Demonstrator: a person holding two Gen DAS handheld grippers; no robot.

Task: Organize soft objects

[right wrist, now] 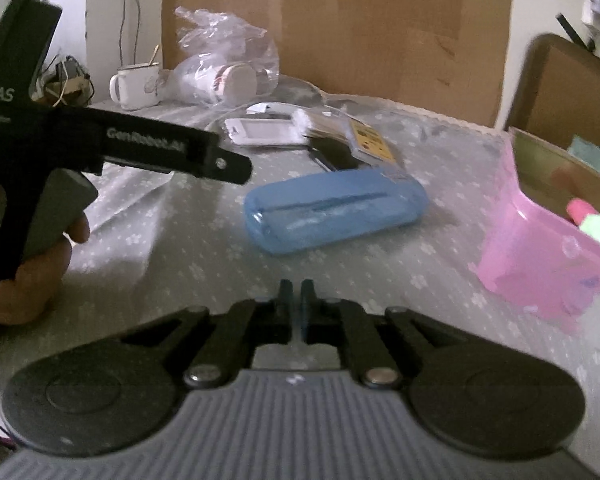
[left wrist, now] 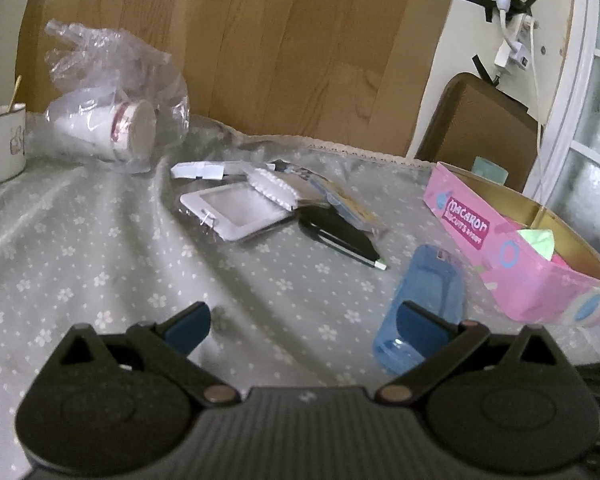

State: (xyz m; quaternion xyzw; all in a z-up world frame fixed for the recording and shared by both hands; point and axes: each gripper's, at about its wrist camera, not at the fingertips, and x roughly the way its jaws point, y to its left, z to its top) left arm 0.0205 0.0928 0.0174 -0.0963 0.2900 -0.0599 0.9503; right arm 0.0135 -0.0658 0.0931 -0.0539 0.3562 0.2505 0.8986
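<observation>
A translucent blue case (left wrist: 424, 300) lies on the flowered tablecloth, also in the right wrist view (right wrist: 334, 210). A pink macaron box (left wrist: 512, 256) stands open at the right, with green and pink soft items (left wrist: 538, 240) inside; it shows blurred in the right wrist view (right wrist: 540, 256). My left gripper (left wrist: 304, 326) is open and empty, its right finger just over the near end of the blue case. The left gripper also shows from the side in the right wrist view (right wrist: 236, 168). My right gripper (right wrist: 297, 296) is shut and empty, short of the blue case.
A clear bag with paper cups (left wrist: 116, 120) lies at the back left beside a white mug (left wrist: 0, 144). A white frame in plastic (left wrist: 236, 210), a black flat item (left wrist: 340, 240) and packets sit mid-table. Cardboard (left wrist: 280, 48) stands behind.
</observation>
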